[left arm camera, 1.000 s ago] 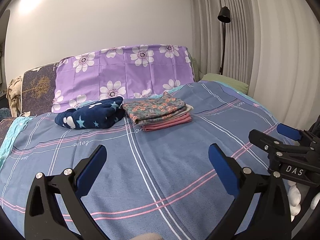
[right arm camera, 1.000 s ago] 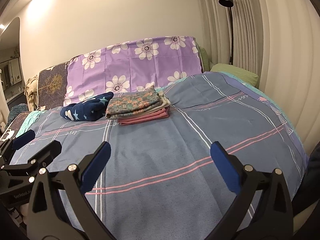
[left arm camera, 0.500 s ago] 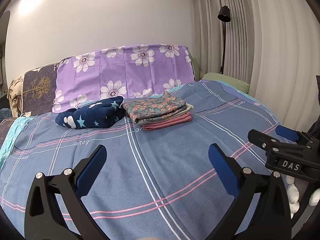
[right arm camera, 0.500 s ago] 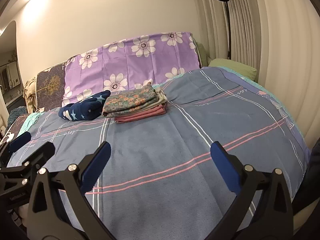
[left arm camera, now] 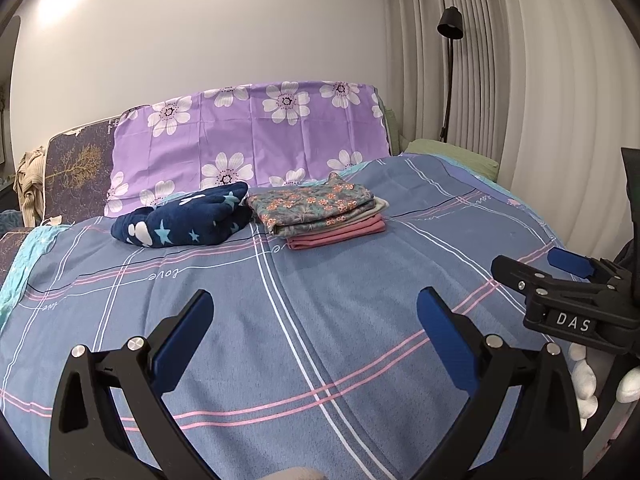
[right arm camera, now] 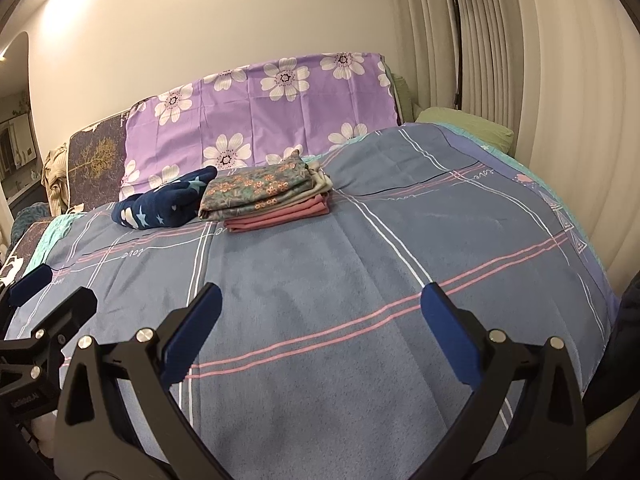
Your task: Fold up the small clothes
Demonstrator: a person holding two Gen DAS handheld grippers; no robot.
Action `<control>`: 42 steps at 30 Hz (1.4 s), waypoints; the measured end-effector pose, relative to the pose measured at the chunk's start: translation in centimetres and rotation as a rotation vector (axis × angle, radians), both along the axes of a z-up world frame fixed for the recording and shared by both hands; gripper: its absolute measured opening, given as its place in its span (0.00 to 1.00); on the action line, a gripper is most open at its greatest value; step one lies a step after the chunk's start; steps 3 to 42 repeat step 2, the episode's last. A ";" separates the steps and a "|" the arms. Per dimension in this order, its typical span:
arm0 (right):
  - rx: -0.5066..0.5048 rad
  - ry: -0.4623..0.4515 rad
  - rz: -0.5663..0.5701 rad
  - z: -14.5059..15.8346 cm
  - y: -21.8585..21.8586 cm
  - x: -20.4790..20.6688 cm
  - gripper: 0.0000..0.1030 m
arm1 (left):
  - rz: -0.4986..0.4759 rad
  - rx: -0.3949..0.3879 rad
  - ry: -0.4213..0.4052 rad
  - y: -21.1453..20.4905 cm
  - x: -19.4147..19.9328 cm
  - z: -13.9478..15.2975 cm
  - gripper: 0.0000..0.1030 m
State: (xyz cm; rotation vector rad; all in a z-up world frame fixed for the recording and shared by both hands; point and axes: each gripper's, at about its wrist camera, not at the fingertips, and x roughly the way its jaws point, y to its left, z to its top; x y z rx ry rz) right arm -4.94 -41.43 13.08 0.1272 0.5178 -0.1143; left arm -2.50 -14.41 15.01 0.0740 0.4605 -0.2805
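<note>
I am holding my left gripper and right gripper wide apart and empty over the blue bedspread. The folded stack and starry navy garment are lying well ahead near the pillows, so I am judging that reaching the unfolded navy one calls for pinching its edge low.

Black floor lamp, purple floral cover

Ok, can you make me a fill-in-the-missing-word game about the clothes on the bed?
1. The floral cloth lies on the ___ of the folded pile.
2. The bottom piece of the pile is ___ in colour.
3. The navy star blanket sits to the ___ of the pile.
4. Both the left gripper and right gripper are ___.

Missing words: top; pink; left; open
</note>
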 end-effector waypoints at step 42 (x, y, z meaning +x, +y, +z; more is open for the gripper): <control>-0.004 0.001 0.002 0.0 0.0 0.0 0.98 | -0.001 0.001 0.001 0.0 0.0 -0.1 0.99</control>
